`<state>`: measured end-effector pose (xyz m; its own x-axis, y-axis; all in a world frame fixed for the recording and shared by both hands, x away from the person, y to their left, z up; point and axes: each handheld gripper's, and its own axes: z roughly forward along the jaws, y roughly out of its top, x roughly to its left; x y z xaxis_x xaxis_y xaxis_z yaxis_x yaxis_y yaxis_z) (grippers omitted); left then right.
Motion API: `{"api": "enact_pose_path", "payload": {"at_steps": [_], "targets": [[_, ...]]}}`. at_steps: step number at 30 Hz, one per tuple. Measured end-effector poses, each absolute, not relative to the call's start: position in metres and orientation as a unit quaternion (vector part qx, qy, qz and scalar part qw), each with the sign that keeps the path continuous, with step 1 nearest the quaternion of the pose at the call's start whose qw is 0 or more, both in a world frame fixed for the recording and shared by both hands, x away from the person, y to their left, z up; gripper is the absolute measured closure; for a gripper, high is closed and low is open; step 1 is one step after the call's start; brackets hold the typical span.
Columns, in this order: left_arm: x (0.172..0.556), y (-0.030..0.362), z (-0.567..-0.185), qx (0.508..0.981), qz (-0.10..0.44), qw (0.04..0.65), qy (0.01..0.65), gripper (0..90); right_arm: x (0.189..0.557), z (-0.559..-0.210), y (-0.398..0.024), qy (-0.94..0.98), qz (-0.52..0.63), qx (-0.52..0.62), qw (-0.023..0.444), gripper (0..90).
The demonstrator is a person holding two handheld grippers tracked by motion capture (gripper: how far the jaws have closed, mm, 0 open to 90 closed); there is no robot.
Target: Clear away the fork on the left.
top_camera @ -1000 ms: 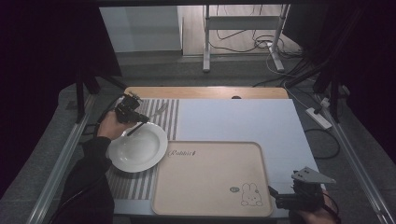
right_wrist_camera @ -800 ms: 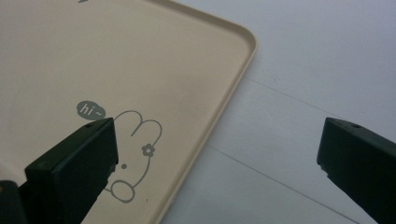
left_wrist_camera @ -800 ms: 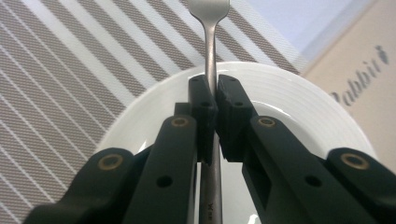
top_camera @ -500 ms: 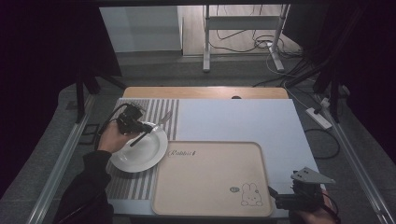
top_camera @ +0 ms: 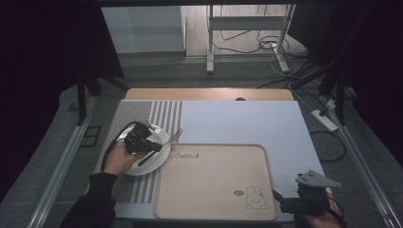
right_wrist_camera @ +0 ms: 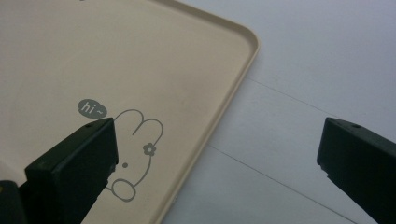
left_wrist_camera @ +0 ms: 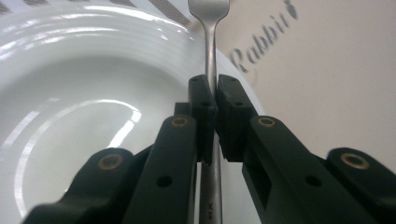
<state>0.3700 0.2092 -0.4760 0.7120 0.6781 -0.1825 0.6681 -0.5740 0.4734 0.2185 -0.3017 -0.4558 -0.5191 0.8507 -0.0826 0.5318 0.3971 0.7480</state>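
round white ceramic plate (top_camera: 154, 156): showing glossy white, ringed rim
thin silver metal fork (left_wrist_camera: 211, 51): shining plain silver
flat beige plastic tray (top_camera: 214, 183): showing grey rabbit drawing, grey script
striped cloth mat (top_camera: 164, 114): showing grey and white stripes
black gripper jaws: showing brass-coloured rivets

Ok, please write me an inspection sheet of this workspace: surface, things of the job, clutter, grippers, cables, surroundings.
Surface: table under a pale mat, with a striped placemat at its left.
Job's things: fork held by its handle, prongs reaching over the beige tray's edge; white plate on the placemat, touching the tray's left rim.
Clutter: nothing seen.
Grippers: left gripper shut on the fork above the plate; right gripper open, fingers wide apart over the tray's near right corner, holding nothing.
Cables: one trails from the left gripper; several lie on the floor beyond the table.
Surroundings: metal stand and power strip on the floor.
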Motion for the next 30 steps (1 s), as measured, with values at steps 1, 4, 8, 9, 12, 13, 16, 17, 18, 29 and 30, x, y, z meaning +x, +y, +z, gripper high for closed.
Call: {"api": "enact_pose_path", "payload": {"at_steps": [1,4,8,9,12,13,16,17,18,29,30], "targets": [[0.367,0.208,-0.477,0.887,0.009,0.262,0.381,85.3,0.219,-0.456,-0.302,0.802,0.341,0.431,0.233,0.0],[0.354,0.202,-0.480,0.886,0.003,0.261,0.382,85.3,0.218,-0.456,-0.302,0.803,0.341,0.430,0.233,0.0],[0.345,0.196,-0.481,0.891,0.005,0.254,0.377,85.3,0.218,-0.456,-0.302,0.803,0.341,0.429,0.233,0.0],[0.339,0.192,-0.480,0.890,0.009,0.252,0.379,85.3,0.218,-0.455,-0.302,0.804,0.342,0.429,0.232,0.0],[0.331,0.187,-0.478,0.885,0.006,0.264,0.384,85.3,0.218,-0.456,-0.301,0.804,0.342,0.428,0.232,0.0],[0.329,0.185,-0.477,0.886,0.008,0.262,0.383,85.3,0.218,-0.456,-0.301,0.804,0.342,0.428,0.233,0.0],[0.322,0.178,-0.476,0.886,0.008,0.263,0.381,85.3,0.218,-0.455,-0.301,0.804,0.342,0.427,0.233,0.0],[0.320,0.175,-0.477,0.885,0.003,0.265,0.383,85.4,0.218,-0.456,-0.301,0.804,0.342,0.427,0.232,0.0],[0.318,0.173,-0.477,0.886,0.004,0.263,0.382,85.3,0.218,-0.455,-0.301,0.804,0.342,0.426,0.232,0.0],[0.296,0.136,-0.488,0.890,-0.006,0.249,0.383,85.3,0.217,-0.455,-0.302,0.805,0.345,0.423,0.231,0.0],[0.295,0.134,-0.489,0.888,-0.009,0.250,0.385,85.3,0.217,-0.455,-0.301,0.805,0.346,0.423,0.231,0.0]]}}
